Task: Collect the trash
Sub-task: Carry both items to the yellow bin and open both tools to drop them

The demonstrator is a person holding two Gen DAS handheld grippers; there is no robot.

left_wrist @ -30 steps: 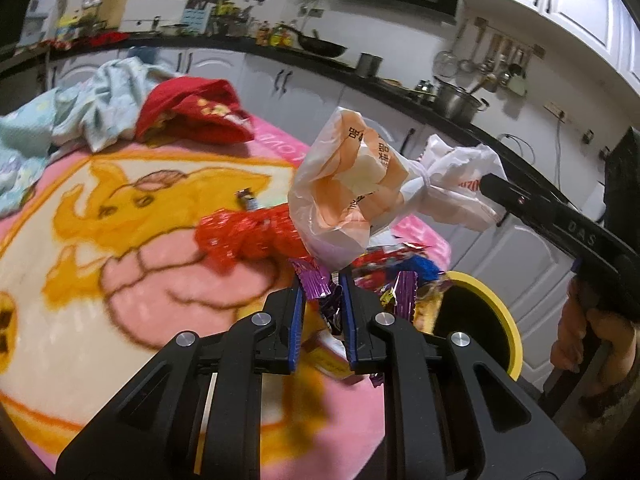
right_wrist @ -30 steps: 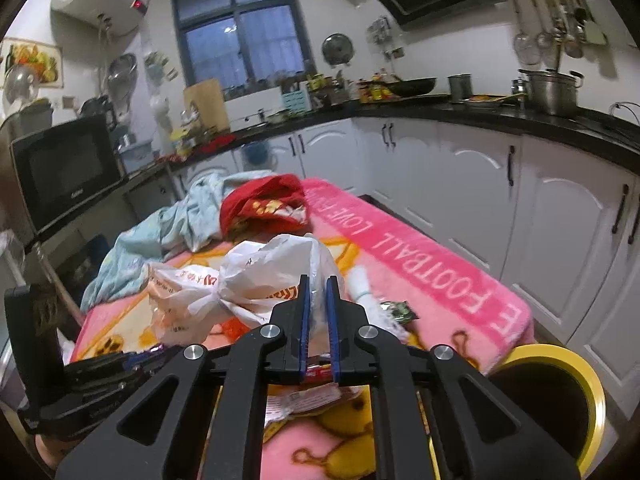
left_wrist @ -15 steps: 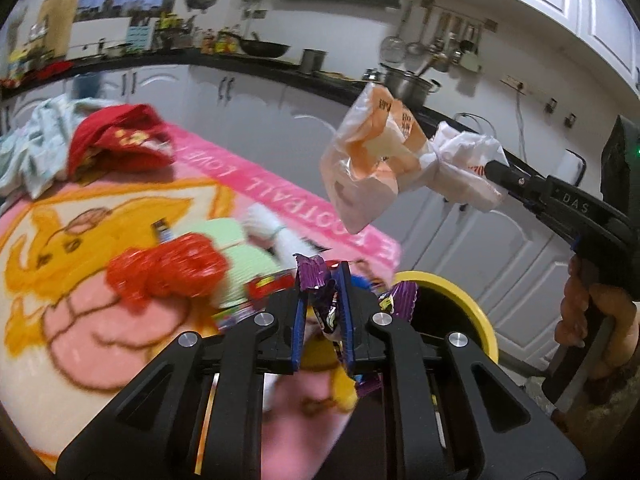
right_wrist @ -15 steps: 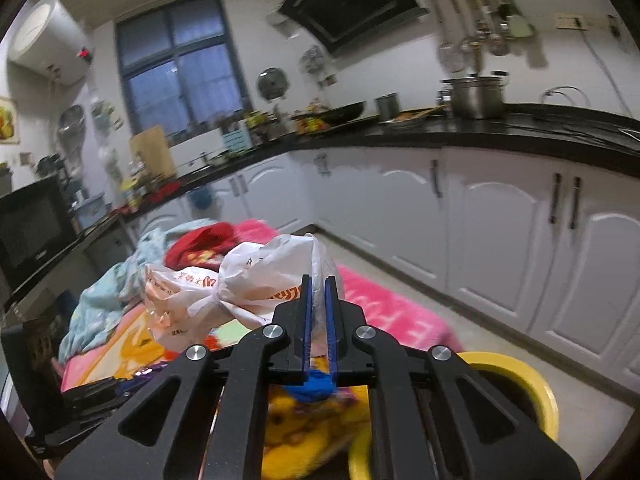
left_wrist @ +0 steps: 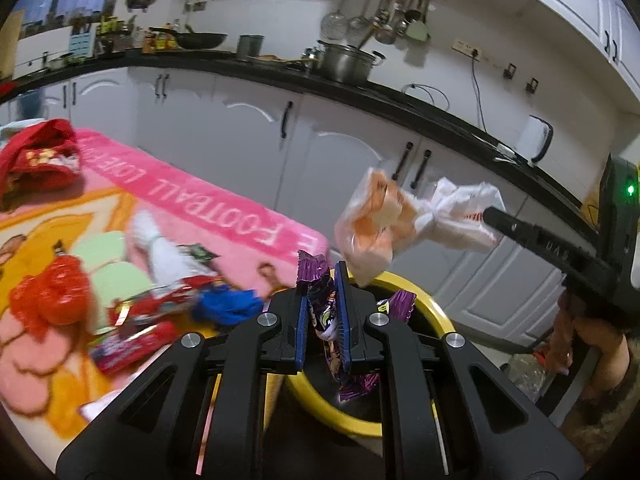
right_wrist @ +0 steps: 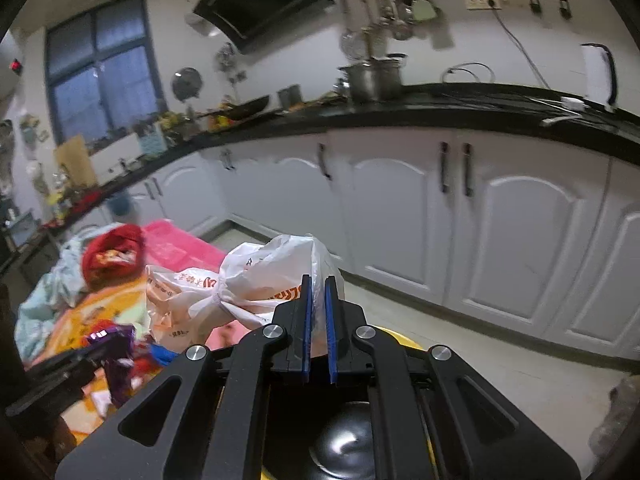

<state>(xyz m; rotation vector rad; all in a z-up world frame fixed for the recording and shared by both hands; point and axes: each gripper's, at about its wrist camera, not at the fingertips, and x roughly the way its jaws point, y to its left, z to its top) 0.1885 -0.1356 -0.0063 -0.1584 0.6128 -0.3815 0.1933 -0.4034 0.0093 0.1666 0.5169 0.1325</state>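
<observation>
My left gripper [left_wrist: 323, 312] is shut on a purple snack wrapper [left_wrist: 326, 312] and holds it over the yellow-rimmed bin [left_wrist: 430, 312]. My right gripper [right_wrist: 318, 320] is shut on a knotted white and orange plastic bag [right_wrist: 240, 288], held above the same bin [right_wrist: 400, 338]. The bag also shows in the left wrist view [left_wrist: 384, 228], hanging from the right gripper above the bin's far rim. The purple wrapper shows at the left of the right wrist view [right_wrist: 116, 356].
A pink cartoon blanket [left_wrist: 208, 196] covers the table left of the bin. On it lie a red crinkled wrapper [left_wrist: 52, 296], a blue wrapper [left_wrist: 228, 308], red packets [left_wrist: 132, 348], white paper [left_wrist: 160, 252] and a red cloth [left_wrist: 36, 156]. White cabinets [right_wrist: 500, 224] stand behind.
Both grippers have swung right, off the table, with their loads. The purple wrapper and the plastic bag now hang over the yellow bin.
</observation>
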